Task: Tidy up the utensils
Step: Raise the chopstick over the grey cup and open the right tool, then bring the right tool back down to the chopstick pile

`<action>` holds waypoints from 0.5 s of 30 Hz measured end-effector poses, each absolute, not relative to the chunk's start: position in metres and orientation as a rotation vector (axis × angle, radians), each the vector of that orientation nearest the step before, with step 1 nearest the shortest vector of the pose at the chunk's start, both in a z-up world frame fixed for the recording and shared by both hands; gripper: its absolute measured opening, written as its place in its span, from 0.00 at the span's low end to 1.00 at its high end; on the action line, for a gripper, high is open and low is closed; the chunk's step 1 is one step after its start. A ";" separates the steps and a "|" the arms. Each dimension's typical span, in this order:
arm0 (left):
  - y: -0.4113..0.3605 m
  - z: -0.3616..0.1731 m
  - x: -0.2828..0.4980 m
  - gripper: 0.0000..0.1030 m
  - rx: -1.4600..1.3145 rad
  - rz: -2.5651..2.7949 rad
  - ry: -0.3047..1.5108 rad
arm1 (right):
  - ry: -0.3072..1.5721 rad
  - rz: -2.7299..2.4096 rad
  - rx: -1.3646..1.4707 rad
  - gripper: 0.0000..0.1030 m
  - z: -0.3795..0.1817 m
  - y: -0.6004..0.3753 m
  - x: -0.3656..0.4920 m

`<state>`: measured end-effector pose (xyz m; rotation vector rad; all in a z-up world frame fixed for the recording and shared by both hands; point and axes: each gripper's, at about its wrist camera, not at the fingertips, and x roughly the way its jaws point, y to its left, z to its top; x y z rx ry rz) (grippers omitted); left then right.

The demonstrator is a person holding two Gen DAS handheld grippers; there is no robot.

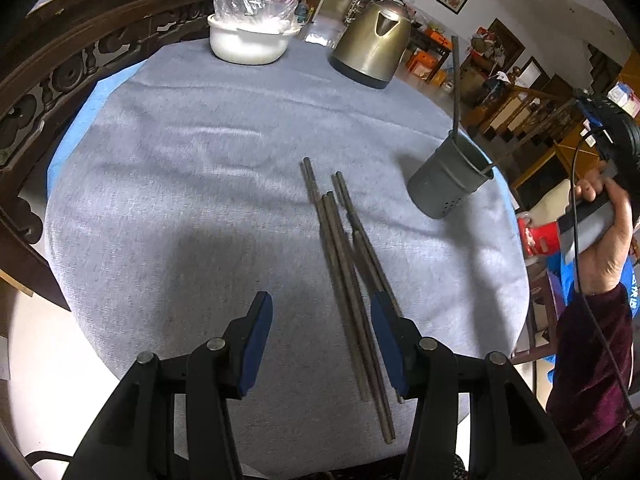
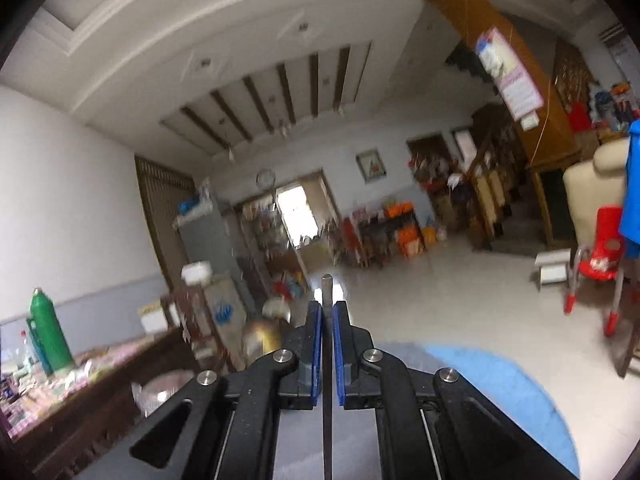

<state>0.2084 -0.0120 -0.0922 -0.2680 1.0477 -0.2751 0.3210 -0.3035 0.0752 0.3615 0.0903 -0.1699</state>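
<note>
We see a loose bundle of chopsticks (image 1: 352, 280) lying on the grey-clothed surface (image 1: 200, 200), just ahead of our left claw (image 1: 320, 344), whose blue pads stand wide apart; the sticks run under its right finger. Farther ahead and to the right sits the grey holder (image 1: 448, 184) with one chopstick standing in it. Our right claw (image 2: 327, 344) is pinched tight on a single chopstick (image 2: 327, 292), pointing up toward the room. Beyond the left claw stand a kettle (image 1: 372, 48) and a white bowl (image 1: 248, 40).
</note>
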 end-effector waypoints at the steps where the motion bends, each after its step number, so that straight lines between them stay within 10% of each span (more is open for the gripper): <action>1: -0.012 -0.093 0.209 0.51 -0.264 -0.272 1.052 | 0.124 -0.148 0.356 0.07 0.071 -0.302 0.324; 6: -0.009 -0.101 0.210 0.51 -0.262 -0.270 1.078 | 0.254 -0.047 0.394 0.11 0.060 -0.313 0.317; 10: -0.010 -0.106 0.209 0.51 -0.256 -0.275 1.098 | 0.260 0.001 0.418 0.38 0.059 -0.331 0.273; 15: -0.018 -0.116 0.205 0.51 -0.233 -0.290 1.126 | 0.288 0.091 0.371 0.38 0.038 -0.322 0.221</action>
